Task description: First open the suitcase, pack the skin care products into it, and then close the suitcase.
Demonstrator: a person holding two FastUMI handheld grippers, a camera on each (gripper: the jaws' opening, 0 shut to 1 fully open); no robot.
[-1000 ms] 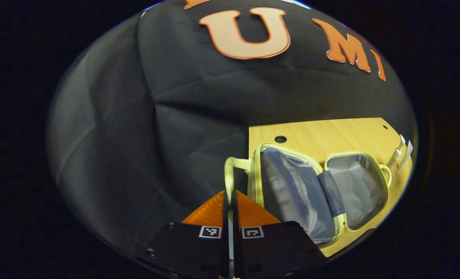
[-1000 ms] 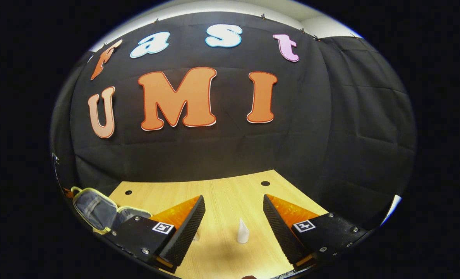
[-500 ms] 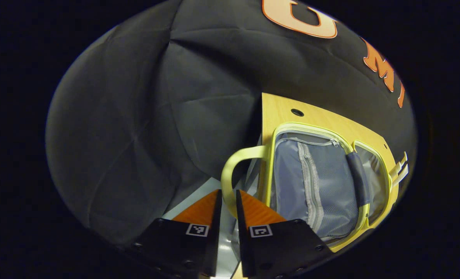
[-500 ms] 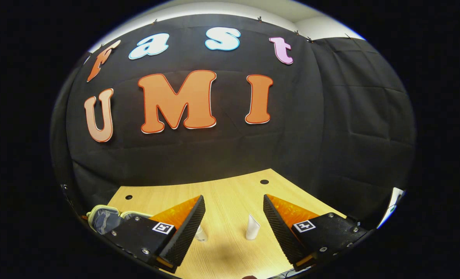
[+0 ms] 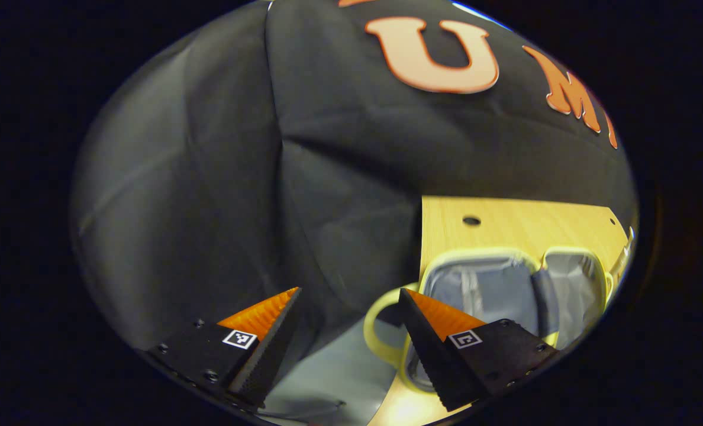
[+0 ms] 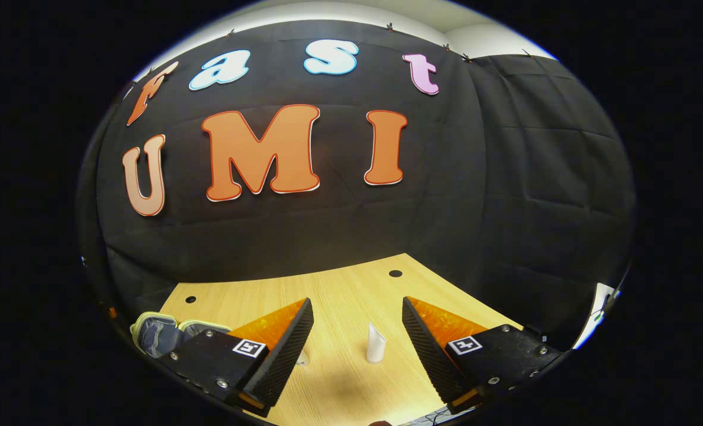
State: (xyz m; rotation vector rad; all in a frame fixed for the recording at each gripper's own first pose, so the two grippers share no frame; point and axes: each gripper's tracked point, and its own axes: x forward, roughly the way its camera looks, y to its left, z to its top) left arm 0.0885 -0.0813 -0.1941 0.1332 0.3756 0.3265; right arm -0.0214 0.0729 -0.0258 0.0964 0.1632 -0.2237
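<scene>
A small pale-yellow suitcase (image 5: 508, 290) lies open on the wooden table, its two grey-lined halves spread flat, its loop handle (image 5: 381, 331) sticking out over the table's left edge. My left gripper (image 5: 348, 302) stands open just left of that handle, with nothing between its fingers. In the right gripper view, a white tube (image 6: 375, 343) stands upright on the table between the fingers of my open right gripper (image 6: 357, 310), a little ahead of them. A second small product (image 6: 302, 358) peeks out beside the left finger. The suitcase (image 6: 156, 331) shows at the far left.
The wooden table (image 6: 328, 290) has small round holes near its back corners. Black cloth walls close in behind and on both sides. In the left gripper view a pale floor (image 5: 334, 384) lies below the table's left edge.
My left gripper has let go of the suitcase handle and opened wide, pulling back to the left. The lid half now lies flat. The right gripper shifted slightly, staying open.
</scene>
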